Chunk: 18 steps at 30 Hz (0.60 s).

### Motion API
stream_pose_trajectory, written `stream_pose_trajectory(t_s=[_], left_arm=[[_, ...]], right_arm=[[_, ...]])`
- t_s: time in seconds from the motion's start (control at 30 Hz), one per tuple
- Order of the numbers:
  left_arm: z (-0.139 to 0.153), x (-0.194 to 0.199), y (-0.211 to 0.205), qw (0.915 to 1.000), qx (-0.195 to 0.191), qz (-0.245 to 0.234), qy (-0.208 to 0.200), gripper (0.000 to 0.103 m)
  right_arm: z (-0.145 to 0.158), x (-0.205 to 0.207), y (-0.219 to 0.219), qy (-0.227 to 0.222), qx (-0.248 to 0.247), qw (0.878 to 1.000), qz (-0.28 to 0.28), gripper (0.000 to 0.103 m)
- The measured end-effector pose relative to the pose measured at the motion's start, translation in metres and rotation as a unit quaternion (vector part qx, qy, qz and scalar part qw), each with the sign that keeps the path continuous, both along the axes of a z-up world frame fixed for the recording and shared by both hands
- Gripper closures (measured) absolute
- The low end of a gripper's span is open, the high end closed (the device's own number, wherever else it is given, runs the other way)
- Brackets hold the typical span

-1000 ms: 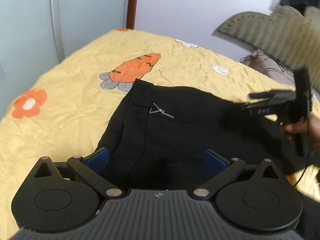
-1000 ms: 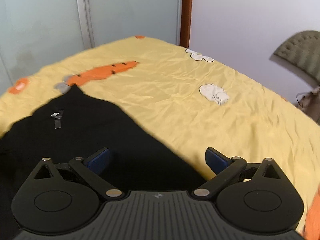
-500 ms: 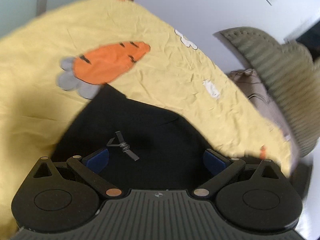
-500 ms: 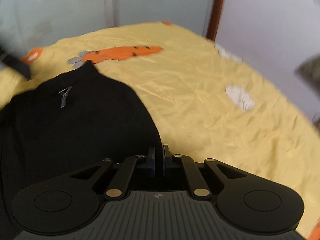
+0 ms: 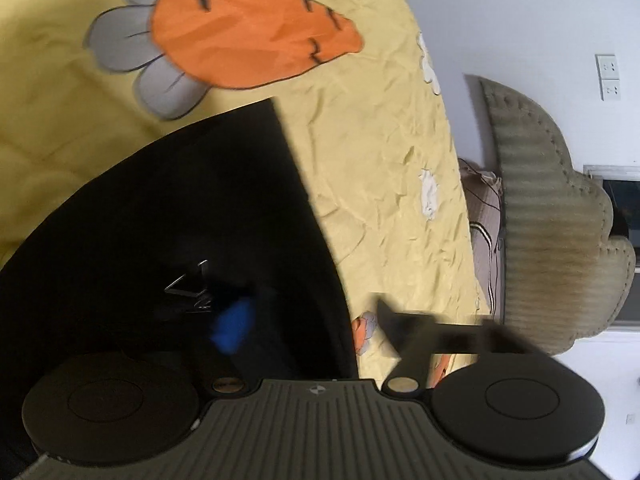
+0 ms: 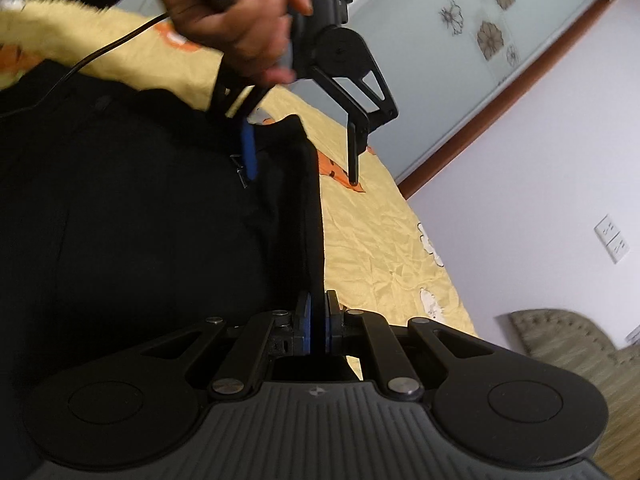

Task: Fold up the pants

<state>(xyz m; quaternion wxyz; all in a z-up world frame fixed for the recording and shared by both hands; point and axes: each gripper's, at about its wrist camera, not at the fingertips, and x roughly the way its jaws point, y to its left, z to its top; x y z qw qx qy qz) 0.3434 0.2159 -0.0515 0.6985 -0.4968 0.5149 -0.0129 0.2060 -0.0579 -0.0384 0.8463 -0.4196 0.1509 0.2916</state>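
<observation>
Black pants (image 5: 180,208) lie on the yellow sheet (image 5: 380,152), with a small metal clasp (image 5: 188,284) near the waistband. My left gripper (image 5: 312,318) straddles the pants' right edge. Its jaws are closing, the blue pad (image 5: 232,324) over the cloth and the other finger over the sheet; neither presses. The right wrist view shows that left gripper (image 6: 301,178), held by a hand (image 6: 236,20), over the waistband corner of the pants (image 6: 120,220). My right gripper (image 6: 316,308) is shut on the pants' edge, and the cloth runs up from its pads.
A big orange carrot print (image 5: 248,32) lies just beyond the pants. An olive padded headboard (image 5: 552,220) and a striped pillow (image 5: 484,208) stand at the bed's far side. A frosted glass door (image 6: 460,60) is behind the bed. A black cable (image 6: 100,52) trails from the left gripper.
My right gripper shut on the pants' edge. Both grippers rolled sideways. The left gripper came down over the waistband corner and its jaws narrowed around the edge.
</observation>
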Motion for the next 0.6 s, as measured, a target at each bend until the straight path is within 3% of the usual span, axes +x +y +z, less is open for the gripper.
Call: stream_pose_trajectory(t_s=[0.03,0.07,0.1,0.23,0.37,0.5,0.6], left_arm=[[0.001,-0.004,0.000,1.0000,0.009,-0.001,-0.002,0.073],[0.003,-0.009,0.000,0.9999,0.012,0.000,-0.007,0.095],[0.006,-0.015,0.001,0.9998,0.012,0.001,-0.015,0.097],[0.039,-0.054,-0.005,0.9950,0.069,-0.018,-0.070,0.098],[0.071,-0.112,-0.017,0.9791,0.144,-0.076,-0.122,0.098],[0.073,-0.174,-0.025,0.9620,0.206,-0.124,-0.130,0.097],[0.061,-0.213,-0.026,0.9525,0.243,-0.142,-0.116,0.097]], right_arm=[[-0.003,0.000,0.006,0.000,0.001,1.000,-0.002,0.097],[-0.002,0.001,0.006,0.001,0.002,1.000,-0.005,0.097],[0.000,0.002,0.007,0.002,0.006,1.000,-0.008,0.097],[0.016,-0.006,0.008,0.012,0.041,0.999,-0.021,0.097],[0.041,-0.042,0.010,0.029,0.085,0.996,-0.018,0.097],[0.053,-0.101,0.026,0.031,0.090,0.995,-0.002,0.097],[0.050,-0.140,0.042,0.061,0.087,0.994,0.016,0.097]])
